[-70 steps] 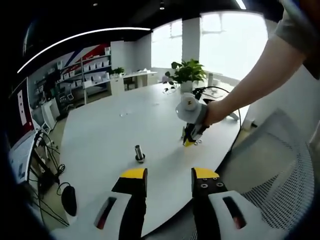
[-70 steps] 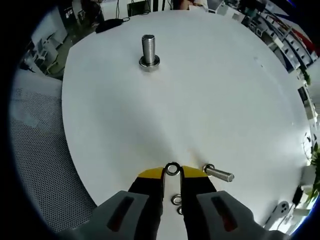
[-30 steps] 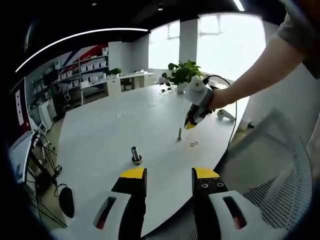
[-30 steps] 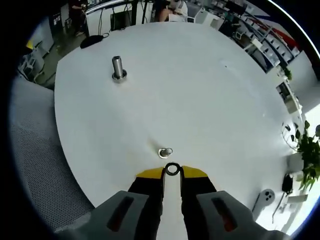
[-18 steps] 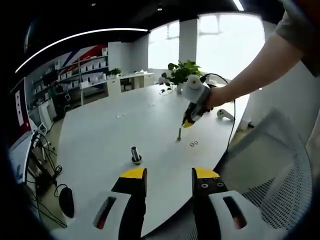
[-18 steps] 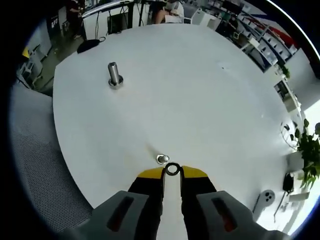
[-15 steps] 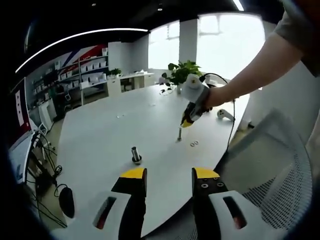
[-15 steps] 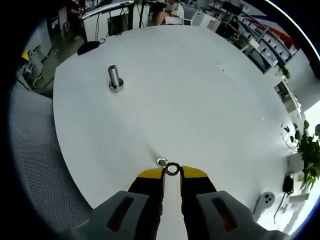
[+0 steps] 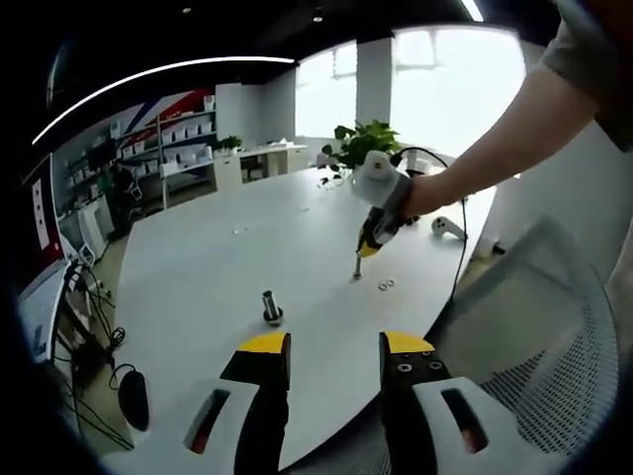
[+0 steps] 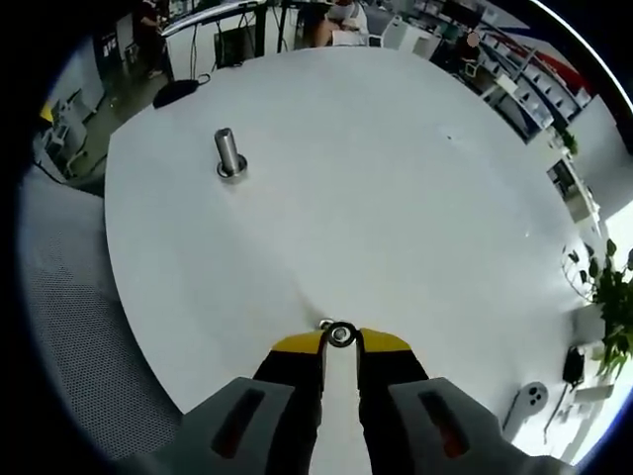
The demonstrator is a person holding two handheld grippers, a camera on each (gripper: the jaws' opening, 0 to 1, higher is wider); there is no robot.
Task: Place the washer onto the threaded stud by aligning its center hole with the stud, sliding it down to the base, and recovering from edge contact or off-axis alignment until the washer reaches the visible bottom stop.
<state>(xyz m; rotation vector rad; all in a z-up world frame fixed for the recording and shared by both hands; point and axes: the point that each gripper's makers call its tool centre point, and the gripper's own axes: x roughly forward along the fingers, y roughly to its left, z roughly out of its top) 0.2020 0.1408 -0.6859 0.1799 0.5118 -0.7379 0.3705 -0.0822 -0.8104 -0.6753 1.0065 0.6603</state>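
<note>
Washer (image 10: 340,334): small metal ring, pinched between the clenched tips of the right gripper (image 10: 340,340), poised directly above an upright stud (image 9: 357,265) on the white table (image 10: 396,198). Left gripper (image 9: 334,348): jaws parted, grasping nothing, off the table edge. Second stud (image 10: 228,152): upright, well apart. Loose washers (image 9: 384,286): beside the near stud.

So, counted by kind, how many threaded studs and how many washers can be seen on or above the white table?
Threaded studs: 2, the near stud and the far stud, both upright.
Washers: 3, the held washer in the right tongs and what look like two loose washers on the table.
Total: 5
</note>
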